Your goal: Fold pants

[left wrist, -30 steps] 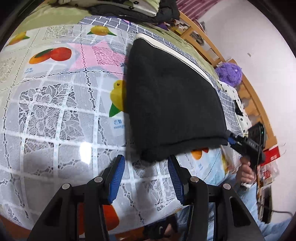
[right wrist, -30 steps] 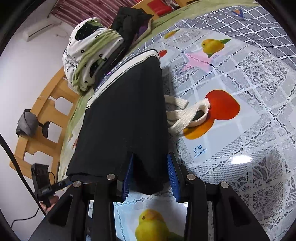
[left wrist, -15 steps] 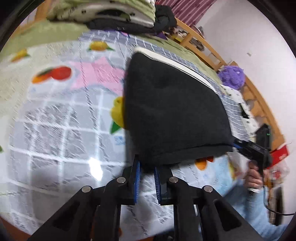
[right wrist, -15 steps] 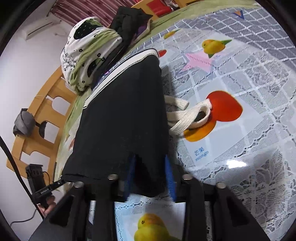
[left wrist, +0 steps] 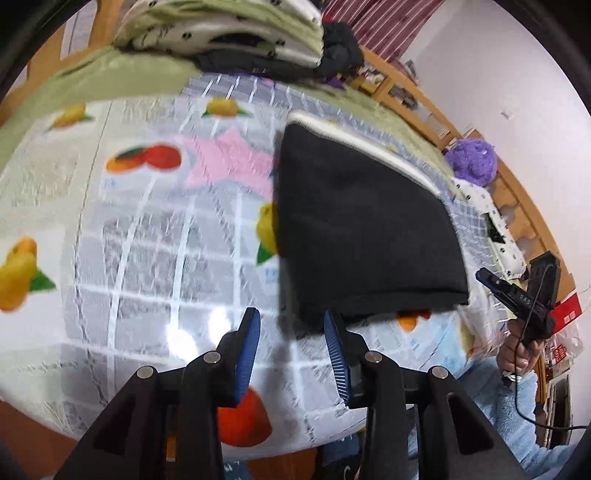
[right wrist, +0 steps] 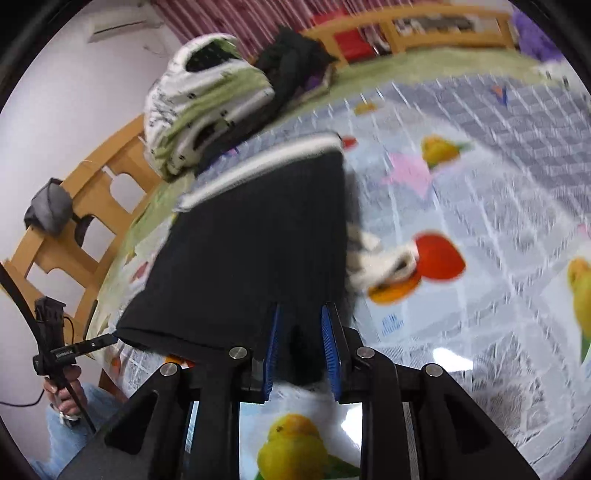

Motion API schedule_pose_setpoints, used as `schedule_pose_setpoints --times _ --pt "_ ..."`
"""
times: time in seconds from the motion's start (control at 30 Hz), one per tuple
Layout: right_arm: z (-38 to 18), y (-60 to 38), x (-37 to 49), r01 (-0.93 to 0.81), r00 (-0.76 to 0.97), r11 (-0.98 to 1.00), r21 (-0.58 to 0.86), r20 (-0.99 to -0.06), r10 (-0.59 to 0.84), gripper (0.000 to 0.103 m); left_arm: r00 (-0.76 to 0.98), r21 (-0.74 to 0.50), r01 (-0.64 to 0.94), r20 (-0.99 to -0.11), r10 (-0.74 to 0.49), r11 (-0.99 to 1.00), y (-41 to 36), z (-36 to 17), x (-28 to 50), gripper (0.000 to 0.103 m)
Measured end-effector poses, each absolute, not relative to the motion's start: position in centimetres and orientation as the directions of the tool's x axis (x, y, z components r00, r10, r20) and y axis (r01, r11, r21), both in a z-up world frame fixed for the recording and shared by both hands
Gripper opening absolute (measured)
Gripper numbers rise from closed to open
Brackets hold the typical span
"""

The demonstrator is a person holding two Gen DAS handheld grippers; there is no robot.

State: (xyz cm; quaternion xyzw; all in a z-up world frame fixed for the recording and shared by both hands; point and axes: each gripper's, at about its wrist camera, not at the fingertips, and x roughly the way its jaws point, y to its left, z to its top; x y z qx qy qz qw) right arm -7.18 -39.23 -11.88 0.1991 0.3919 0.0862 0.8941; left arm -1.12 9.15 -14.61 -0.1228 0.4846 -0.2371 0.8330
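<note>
Folded black pants (left wrist: 369, 229) with a white waistband lie on the fruit-print tablecloth (left wrist: 147, 258). My left gripper (left wrist: 291, 317) hovers at their near left corner, its jaws opening; the corner lies just ahead of the blue fingertips (left wrist: 251, 332), untouched by the pads. In the right wrist view the pants (right wrist: 251, 251) run away from me, and my right gripper (right wrist: 301, 310) is shut on their near edge, black cloth bunched between its pads. A white drawstring (right wrist: 384, 262) spills out to the right. Each gripper shows in the other's view: right (left wrist: 495, 282), left (right wrist: 99, 341).
A pile of green and white bedding (left wrist: 221, 29) and dark clothes sits at the far edge of the cloth (right wrist: 480, 295). A wooden rail (right wrist: 74, 229) runs behind. A purple plush (left wrist: 474, 162) lies at the right. A person's hand (left wrist: 517, 354) holds the right gripper.
The left jaws closed at the pants' near corner half a second ago and have since opened again. The right jaws narrowed onto the cloth. Both hands rose and tilted, showing more of the room.
</note>
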Motion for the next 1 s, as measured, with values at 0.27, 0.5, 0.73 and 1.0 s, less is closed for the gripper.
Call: schedule_pose_setpoints --times 0.27,0.5,0.73,1.0 --pt "-13.8 -37.3 -3.3 0.03 0.621 0.931 0.363 -0.737 0.267 0.024 0.392 -0.389 0.331 -0.772 -0.5 0.86 3.2 -14.1 2.6 0.034" --pt "-13.8 -37.0 -6.2 -0.037 0.629 0.95 0.31 -0.731 0.263 0.023 0.407 -0.359 0.346 -0.775 -0.484 0.867 3.2 -15.2 0.8 0.039" --pt "-15.0 -38.7 -6.5 0.037 0.602 0.938 0.345 -0.757 0.255 0.034 0.364 -0.378 0.305 -0.802 -0.474 0.874 6.3 -16.6 -0.1 0.045" --pt "-16.7 -40.5 -5.7 0.093 0.586 0.864 0.494 -0.729 0.354 0.037 0.387 -0.248 0.355 -0.839 -0.384 0.901 4.4 -17.4 -1.4 0.044"
